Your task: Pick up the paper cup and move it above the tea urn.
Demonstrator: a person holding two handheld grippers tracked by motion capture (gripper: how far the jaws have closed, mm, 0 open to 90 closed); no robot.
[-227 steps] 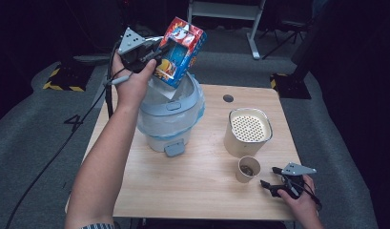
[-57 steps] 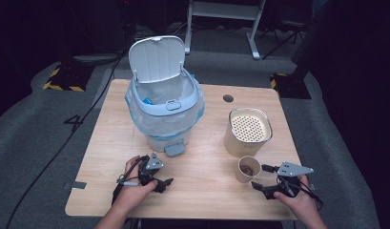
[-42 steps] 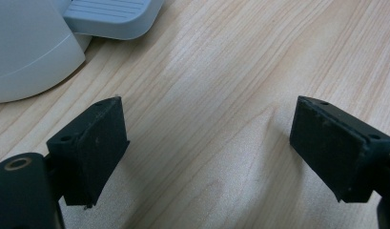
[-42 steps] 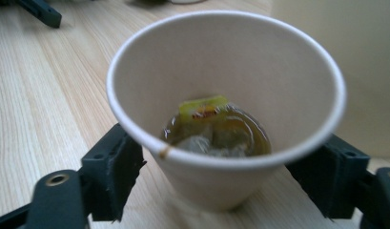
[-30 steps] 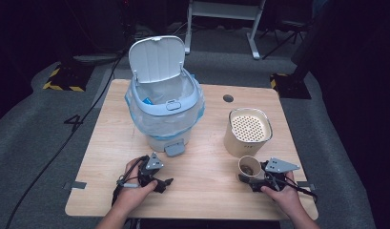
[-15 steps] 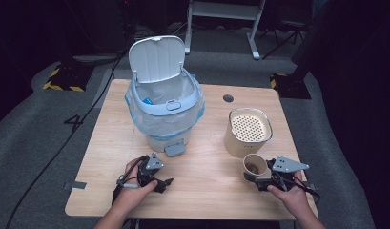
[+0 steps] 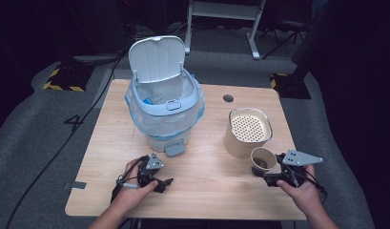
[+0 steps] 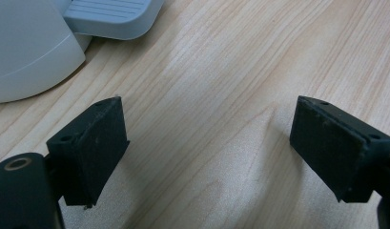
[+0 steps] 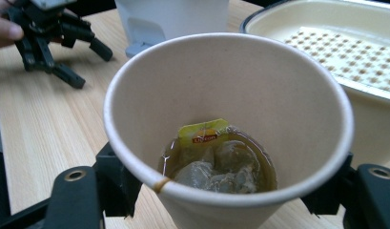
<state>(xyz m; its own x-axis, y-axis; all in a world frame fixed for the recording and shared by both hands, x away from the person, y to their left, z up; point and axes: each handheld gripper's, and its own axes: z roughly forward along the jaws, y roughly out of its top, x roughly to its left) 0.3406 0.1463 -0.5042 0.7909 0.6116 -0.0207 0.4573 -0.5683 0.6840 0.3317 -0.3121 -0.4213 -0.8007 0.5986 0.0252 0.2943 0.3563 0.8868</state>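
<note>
Now the paper cup (image 9: 228,129), with a wet tea bag (image 9: 216,160) and some liquid at its bottom, stands near the table's (image 7: 207,200) right front corner, just beside the strainer pot (image 7: 247,131). The right gripper (image 7: 277,177) straddles it, jaws at either wall, seemingly about to clamp; next comes a gentle squeeze and level lift. The left gripper (image 7: 160,183) rests spread near the bin's pedal (image 7: 174,150)

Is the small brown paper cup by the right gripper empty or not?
Not empty. The small brown paper cup stands upright between the right gripper jaws, and a wet tea bag with yellow tag sits in brownish liquid at its bottom.
</note>
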